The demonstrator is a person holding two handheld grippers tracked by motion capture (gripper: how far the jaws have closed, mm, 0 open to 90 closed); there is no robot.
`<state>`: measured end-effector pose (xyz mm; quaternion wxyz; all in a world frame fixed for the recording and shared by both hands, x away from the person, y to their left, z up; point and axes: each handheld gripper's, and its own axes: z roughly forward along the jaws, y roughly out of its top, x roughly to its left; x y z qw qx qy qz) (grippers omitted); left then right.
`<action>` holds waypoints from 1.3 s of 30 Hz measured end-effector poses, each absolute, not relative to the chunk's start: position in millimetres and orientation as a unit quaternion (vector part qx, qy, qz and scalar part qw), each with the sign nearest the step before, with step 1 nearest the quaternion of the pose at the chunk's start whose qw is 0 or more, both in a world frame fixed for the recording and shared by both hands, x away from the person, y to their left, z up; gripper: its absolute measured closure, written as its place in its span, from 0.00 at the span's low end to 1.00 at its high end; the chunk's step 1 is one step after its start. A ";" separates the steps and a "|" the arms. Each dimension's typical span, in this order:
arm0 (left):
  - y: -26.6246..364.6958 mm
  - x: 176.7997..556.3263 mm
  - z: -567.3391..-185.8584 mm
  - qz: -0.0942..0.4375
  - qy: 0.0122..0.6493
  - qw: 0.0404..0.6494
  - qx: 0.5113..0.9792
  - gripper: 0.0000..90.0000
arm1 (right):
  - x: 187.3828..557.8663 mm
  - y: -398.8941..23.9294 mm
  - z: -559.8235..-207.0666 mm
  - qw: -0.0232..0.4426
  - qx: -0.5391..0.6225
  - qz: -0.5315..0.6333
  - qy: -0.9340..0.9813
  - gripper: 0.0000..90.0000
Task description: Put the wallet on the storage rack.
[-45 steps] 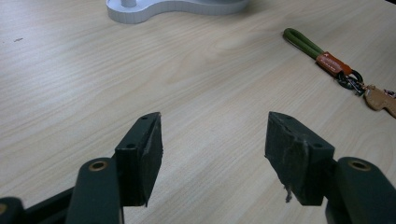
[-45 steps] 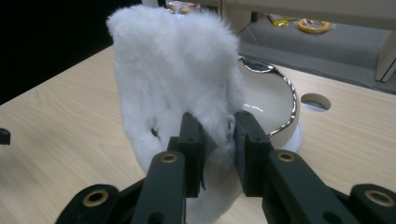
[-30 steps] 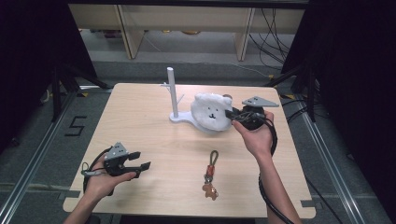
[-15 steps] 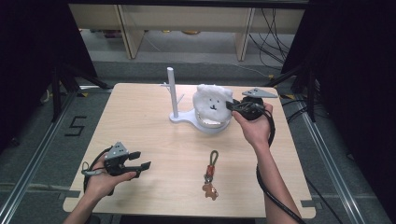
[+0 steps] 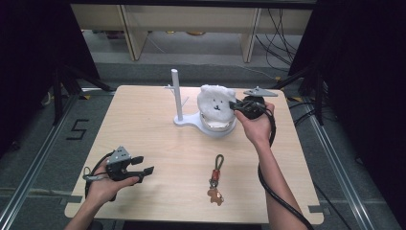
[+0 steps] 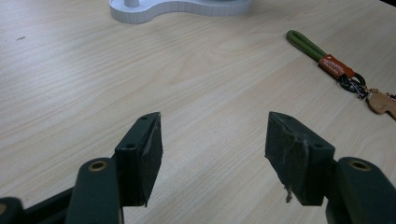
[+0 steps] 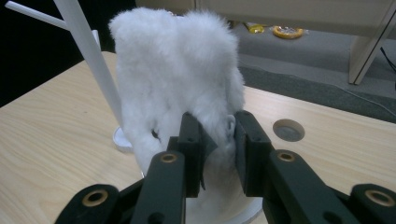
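High view: table, light wood. White stand with post, 12 o'clock of centre. White plush bear upright over stand's dish, pinched by right claw at 3 o'clock. Left claw, 7 o'clock, wide, empty. Keychain, 6 o'clock.

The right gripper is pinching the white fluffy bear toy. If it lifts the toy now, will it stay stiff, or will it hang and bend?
The white fluffy toy will probably sag: its fur bunches where the right gripper pinches one edge. It looks light for its size, so it should lift easily. The fur may slip a little between the pads. The white stand under it may shift slightly.
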<state>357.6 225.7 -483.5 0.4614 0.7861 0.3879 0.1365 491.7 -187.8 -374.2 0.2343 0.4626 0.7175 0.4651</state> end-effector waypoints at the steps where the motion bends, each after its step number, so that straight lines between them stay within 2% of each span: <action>1: 226.0 357.9 -484.2 0.136 0.386 0.464 0.785 0.40 | 495.1 -188.0 -376.9 0.241 0.455 0.464 0.721 0.84; 15: 225.8 357.9 -485.9 0.132 0.384 0.463 0.788 0.40 | 507.5 -183.0 -394.5 0.246 0.489 0.421 0.723 0.83; 25: 222.5 357.2 -485.1 0.131 0.384 0.464 0.787 0.40 | 511.8 -183.5 -404.4 0.271 0.475 0.389 0.741 0.82; 28: 221.8 356.9 -484.6 0.130 0.384 0.461 0.790 0.40 | 511.8 -184.3 -402.3 0.260 0.480 0.386 0.743 0.82; 39: 222.0 356.5 -485.7 0.131 0.385 0.461 0.789 0.40 | 508.3 -184.6 -386.8 0.263 0.490 0.372 0.743 0.79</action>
